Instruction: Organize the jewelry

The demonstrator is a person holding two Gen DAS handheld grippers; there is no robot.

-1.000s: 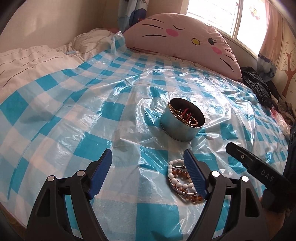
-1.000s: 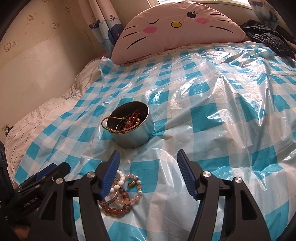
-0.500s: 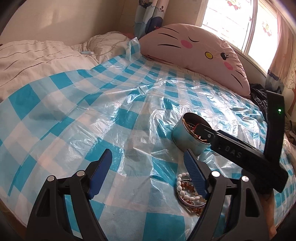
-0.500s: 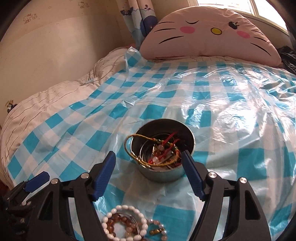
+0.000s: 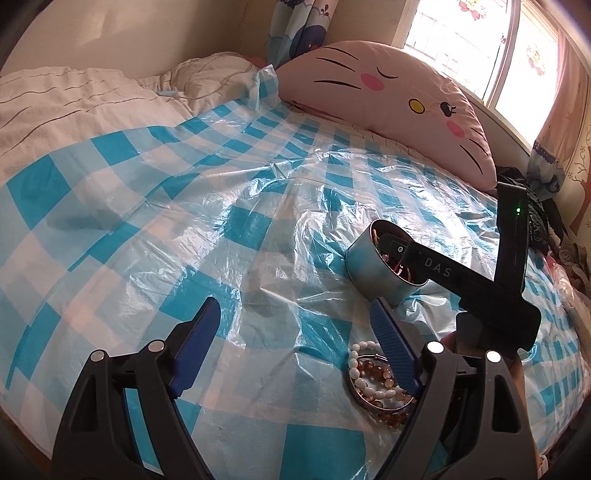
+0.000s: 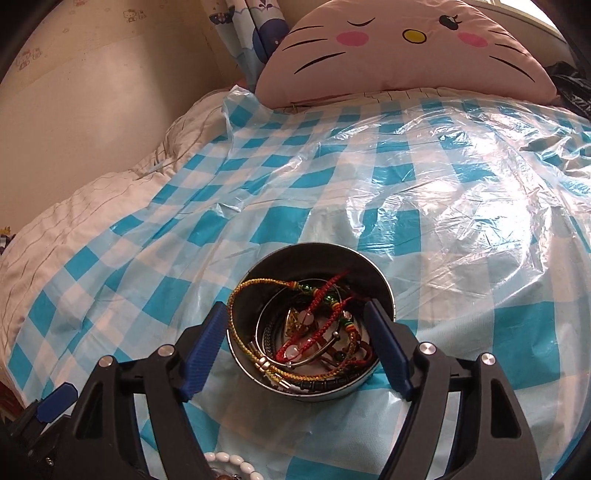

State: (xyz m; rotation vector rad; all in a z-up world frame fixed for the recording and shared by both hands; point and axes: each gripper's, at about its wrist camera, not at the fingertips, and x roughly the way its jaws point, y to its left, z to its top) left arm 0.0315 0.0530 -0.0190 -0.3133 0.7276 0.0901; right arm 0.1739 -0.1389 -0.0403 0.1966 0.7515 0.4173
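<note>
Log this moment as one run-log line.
right gripper: open, jaws just widening, astride metal tin | left gripper: open, empty | bead bracelets: on sheet

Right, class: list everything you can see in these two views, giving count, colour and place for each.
Tin: one, silver, on the checked sheet, between the right claw's fingers.
Cords and bangles: several, yellow, red, silver and dark, in the tin.
Bead bracelets: a small pile, white, amber and a metal bangle, on the sheet nearer than the tin.
Plastic sheet: one, blue-and-white checked, over the bed.
Cat-face cushion: one, pink, at the head.
Quilt: white, far left.
Curtain: blue print, in the corner.
Left claw: open, empty.
Right claw: open, straddling the tin.
</note>
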